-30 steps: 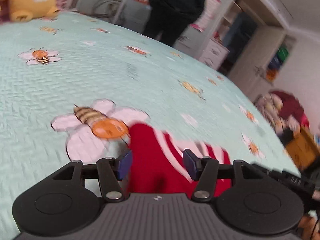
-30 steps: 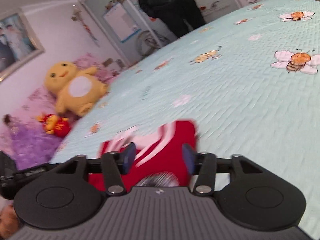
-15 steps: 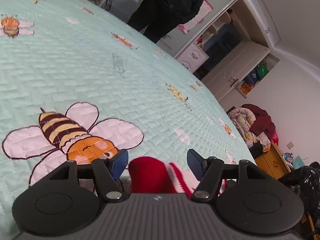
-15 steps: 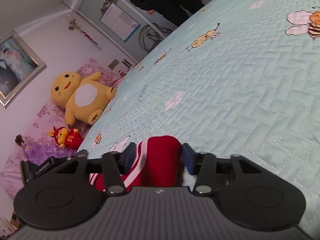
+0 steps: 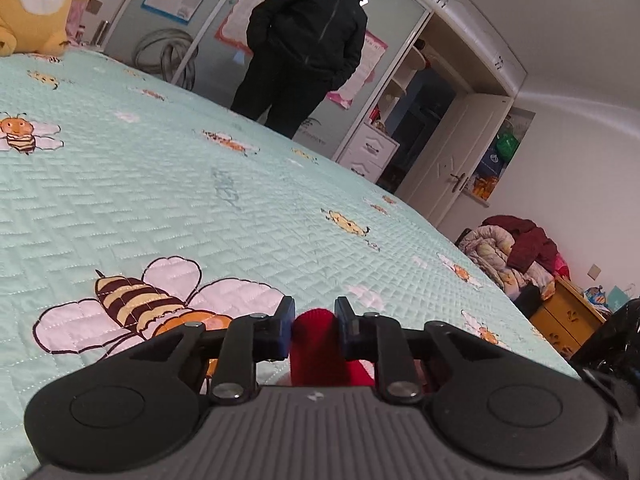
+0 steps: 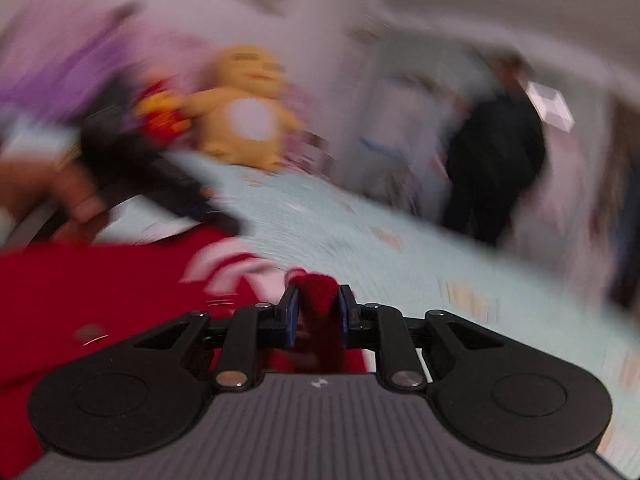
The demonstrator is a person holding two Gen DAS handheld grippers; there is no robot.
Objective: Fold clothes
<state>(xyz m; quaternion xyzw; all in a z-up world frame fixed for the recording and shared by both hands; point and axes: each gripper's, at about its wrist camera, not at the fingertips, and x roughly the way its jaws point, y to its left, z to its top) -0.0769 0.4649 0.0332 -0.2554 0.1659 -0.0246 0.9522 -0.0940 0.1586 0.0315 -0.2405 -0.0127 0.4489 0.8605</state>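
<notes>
A red knitted garment with white stripes lies on the bed. In the left wrist view a fold of the red garment point(image 5: 314, 344) stands pinched between the blue pads of my left gripper point(image 5: 315, 320), whose jaws are closing on it. In the blurred right wrist view my right gripper point(image 6: 318, 312) is likewise closing, and its pads squeeze another bunch of the red garment point(image 6: 316, 296). More of the red cloth spreads to the left there, and the other hand with the left gripper's body point(image 6: 132, 172) shows above it.
The bed carries a pale green quilt point(image 5: 200, 200) printed with bees. A person in dark clothes point(image 5: 308, 48) stands at its far side. A yellow plush toy point(image 5: 32, 4) sits at the head of the bed. A wooden cabinet point(image 5: 568, 320) and piled clothes point(image 5: 512, 248) stand to the right.
Both grippers went from wide apart around the red cloth to pinching it. The right gripper rolled strongly and swung sideways, blurring its view. The left one dropped lower toward the quilt.
</notes>
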